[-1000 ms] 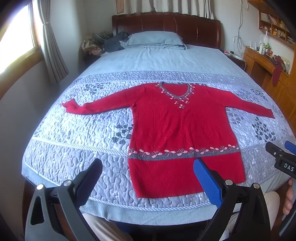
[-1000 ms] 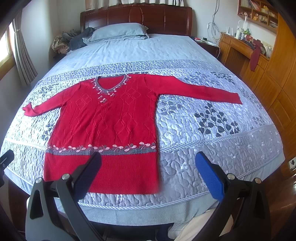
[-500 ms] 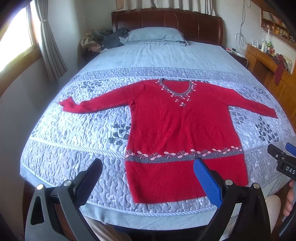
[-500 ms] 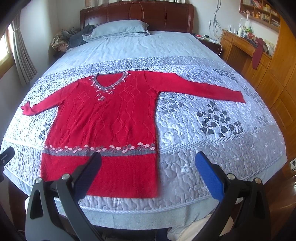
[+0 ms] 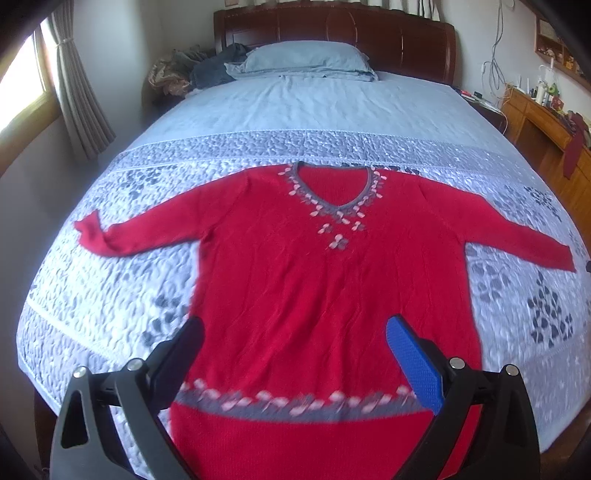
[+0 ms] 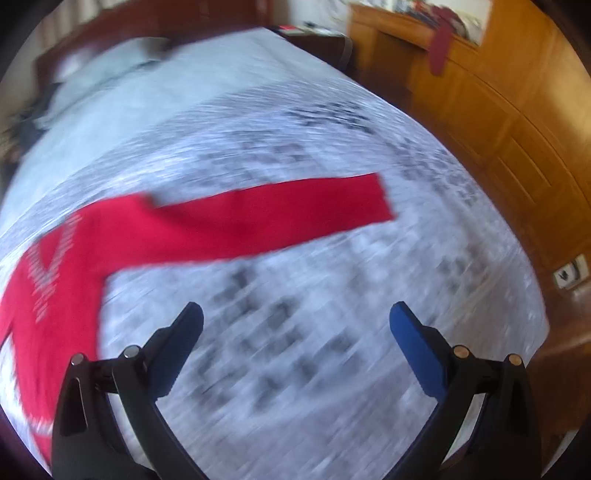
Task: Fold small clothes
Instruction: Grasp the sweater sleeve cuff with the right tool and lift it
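A red knitted sweater [image 5: 317, 280] with a grey V-neck and a grey flowered band near the hem lies flat, face up, on the quilted bedspread [image 5: 110, 295], both sleeves spread out. My left gripper [image 5: 295, 339] hovers open above the sweater's lower body, with nothing between its fingers. In the blurred right wrist view, the sweater's right sleeve [image 6: 273, 214] stretches across the quilt [image 6: 295, 332]. My right gripper [image 6: 295, 321] is open over the quilt just in front of that sleeve, holding nothing.
A blue pillow [image 5: 306, 59] and a pile of clothes [image 5: 199, 70] lie by the dark wooden headboard [image 5: 332, 26]. Wooden cabinets [image 6: 517, 129] run along the bed's right side. A window with a curtain [image 5: 81, 96] is on the left.
Both grippers have moved forward over the bed. The left now hangs above the sweater's body; the right has swung right toward the right sleeve, which blurs its view. The sweater has not moved.
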A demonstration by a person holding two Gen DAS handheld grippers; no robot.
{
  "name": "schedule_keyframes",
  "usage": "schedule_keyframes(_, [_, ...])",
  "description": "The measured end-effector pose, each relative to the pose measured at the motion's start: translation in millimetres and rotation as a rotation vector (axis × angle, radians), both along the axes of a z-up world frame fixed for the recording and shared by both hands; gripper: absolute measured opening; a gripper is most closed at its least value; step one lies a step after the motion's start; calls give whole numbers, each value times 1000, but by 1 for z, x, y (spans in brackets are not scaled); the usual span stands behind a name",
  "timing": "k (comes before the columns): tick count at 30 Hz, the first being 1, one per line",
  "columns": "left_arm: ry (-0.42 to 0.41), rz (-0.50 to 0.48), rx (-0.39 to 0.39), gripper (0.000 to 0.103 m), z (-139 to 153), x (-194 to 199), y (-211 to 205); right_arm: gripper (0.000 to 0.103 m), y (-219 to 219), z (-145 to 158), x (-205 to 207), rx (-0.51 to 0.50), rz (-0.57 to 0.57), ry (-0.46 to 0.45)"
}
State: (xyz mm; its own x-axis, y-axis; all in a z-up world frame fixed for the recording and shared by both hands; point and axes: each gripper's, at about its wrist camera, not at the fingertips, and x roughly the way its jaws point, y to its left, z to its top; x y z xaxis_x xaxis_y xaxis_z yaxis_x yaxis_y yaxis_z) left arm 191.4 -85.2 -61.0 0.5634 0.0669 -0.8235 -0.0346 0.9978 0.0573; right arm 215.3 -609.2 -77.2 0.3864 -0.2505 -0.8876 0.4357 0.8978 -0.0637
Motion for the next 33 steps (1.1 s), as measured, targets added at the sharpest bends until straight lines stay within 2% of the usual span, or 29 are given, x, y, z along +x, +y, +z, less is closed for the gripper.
schedule_keyframes(4, [12, -15, 10, 99, -15, 23, -27, 100, -87, -41, 47, 91, -62, 60])
schedule_keyframes(9, [41, -32, 48, 99, -42, 38, -45, 100, -125, -78, 82, 149, -61, 105])
schedule_keyframes(14, [76, -21, 64, 99, -62, 51, -46, 99, -137, -101, 99, 205, -68, 106])
schedule_keyframes(16, [79, -11, 61, 99, -66, 56, -43, 92, -140, -106, 102, 237, -72, 94])
schedule_keyframes(17, [79, -6, 60, 99, -67, 58, -42, 82, -141, -108, 103, 245, -72, 91])
schedule_keyframes(19, [76, 8, 54, 99, -68, 64, -39, 70, -141, -110, 103, 233, -76, 92])
schedule_keyframes(20, [75, 12, 52, 99, -68, 66, -38, 60, -140, -110, 103, 230, -72, 87])
schedule_keyframes(21, [75, 15, 51, 99, -69, 68, -37, 42, -140, -109, 103, 232, -66, 77])
schedule_keyframes(22, [74, 18, 48, 99, -69, 70, -36, 33, -140, -107, 103, 231, -65, 67])
schedule_keyframes(23, [73, 20, 48, 99, -69, 71, -34, 14, -140, -104, 103, 229, -69, 62])
schedule_keyframes(24, [71, 21, 49, 99, -68, 71, -32, 5, -141, -102, 102, 235, -70, 53])
schedule_keyframes(28, [74, 36, 48, 99, -70, 69, -17, 3, -133, -78, 96, 218, -63, -31])
schedule_keyframes(33, [78, 76, 43, 99, -70, 66, 10, 3, -88, -40, 102, 152, 10, -94])
